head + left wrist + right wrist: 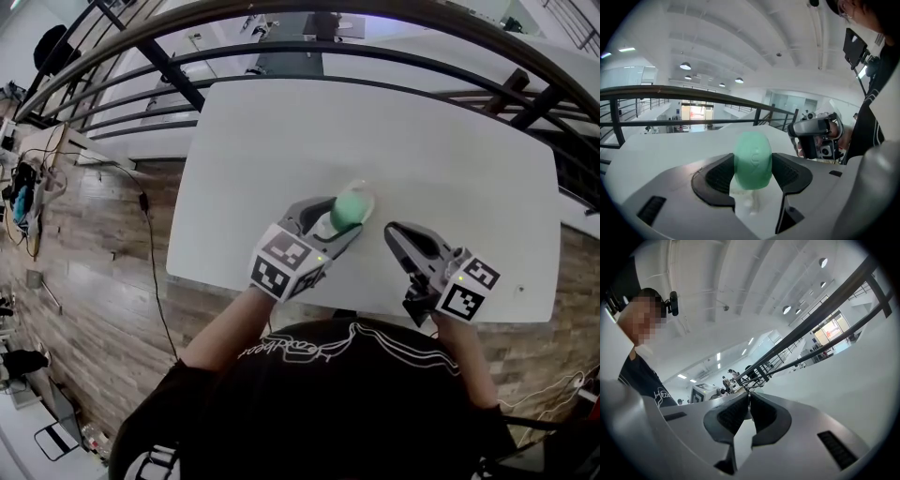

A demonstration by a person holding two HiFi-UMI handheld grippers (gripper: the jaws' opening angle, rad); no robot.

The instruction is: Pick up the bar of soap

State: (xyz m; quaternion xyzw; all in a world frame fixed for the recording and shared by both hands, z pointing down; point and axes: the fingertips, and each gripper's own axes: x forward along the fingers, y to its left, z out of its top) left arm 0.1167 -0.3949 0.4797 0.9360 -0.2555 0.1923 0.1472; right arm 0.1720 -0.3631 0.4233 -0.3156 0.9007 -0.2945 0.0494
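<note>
Green bar of soap (352, 206), gripped by our left tool (335, 228) near the surface's (281, 141) front edge; our right tool (394, 232) closed, empty, alongside.

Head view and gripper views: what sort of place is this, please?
Probably a mezzanine or balcony in a large indoor hall. A white table stands beside a dark metal railing, with open space beyond it, and a high white ceiling carries round lamps.
</note>
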